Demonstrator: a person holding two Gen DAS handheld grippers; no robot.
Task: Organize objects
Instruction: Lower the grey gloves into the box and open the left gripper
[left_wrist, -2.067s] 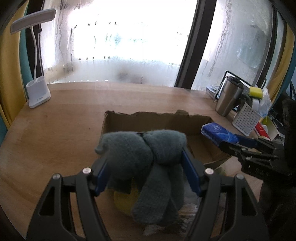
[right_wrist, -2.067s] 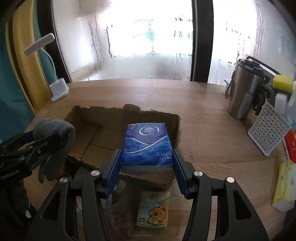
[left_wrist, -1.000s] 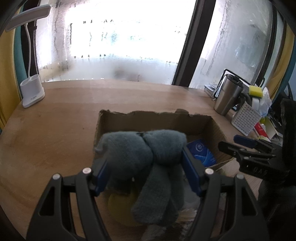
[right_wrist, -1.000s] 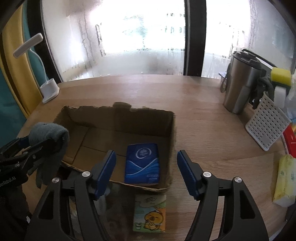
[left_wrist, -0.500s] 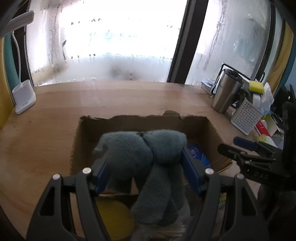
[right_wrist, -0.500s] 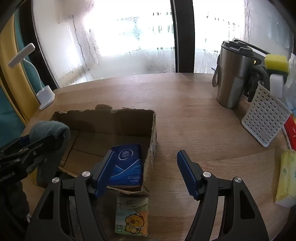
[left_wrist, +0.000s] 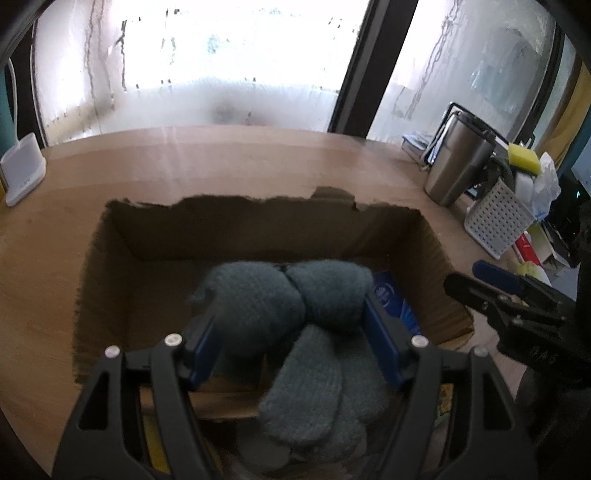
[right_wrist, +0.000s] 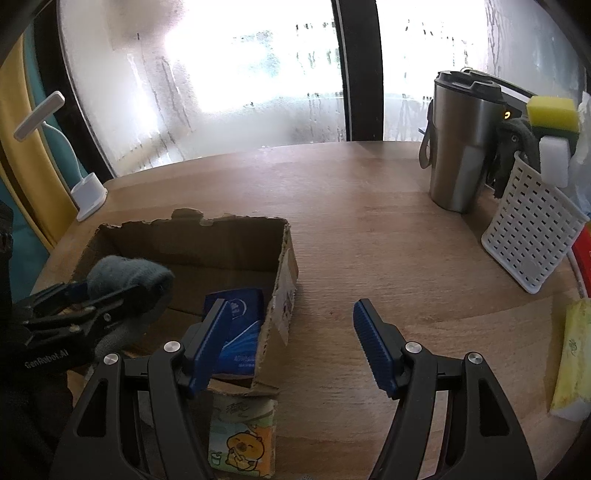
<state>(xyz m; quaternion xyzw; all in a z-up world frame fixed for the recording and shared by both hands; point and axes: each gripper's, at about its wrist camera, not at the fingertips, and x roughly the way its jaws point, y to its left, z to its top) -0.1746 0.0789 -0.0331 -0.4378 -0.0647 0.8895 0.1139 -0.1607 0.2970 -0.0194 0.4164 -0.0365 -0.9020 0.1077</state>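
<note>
A pair of grey knitted gloves (left_wrist: 251, 295) sits between the blue pads of my left gripper (left_wrist: 288, 317), whose jaws are opening while the pads still touch the wool. The gloves hang over the near part of an open cardboard box (left_wrist: 258, 206). A blue tissue pack (left_wrist: 391, 299) lies on the box floor at the right. In the right wrist view the same box (right_wrist: 229, 225), blue pack (right_wrist: 240, 314) and gloves (right_wrist: 129, 277) appear at the left. My right gripper (right_wrist: 291, 310) is open and empty, straddling the box's right wall.
A steel tumbler (right_wrist: 458, 147) and a white perforated basket (right_wrist: 532, 229) with a yellow sponge (right_wrist: 552, 110) stand at the back right. A white lamp base (right_wrist: 86, 195) is at far left. A cartoon tissue pack (right_wrist: 243, 435) lies before the box; a yellow pack (right_wrist: 572, 362) at the right edge.
The left gripper carried the gloves forward and down over the box. The right gripper let the blue pack go in the box, then slid right so its jaws straddle the box's right wall.
</note>
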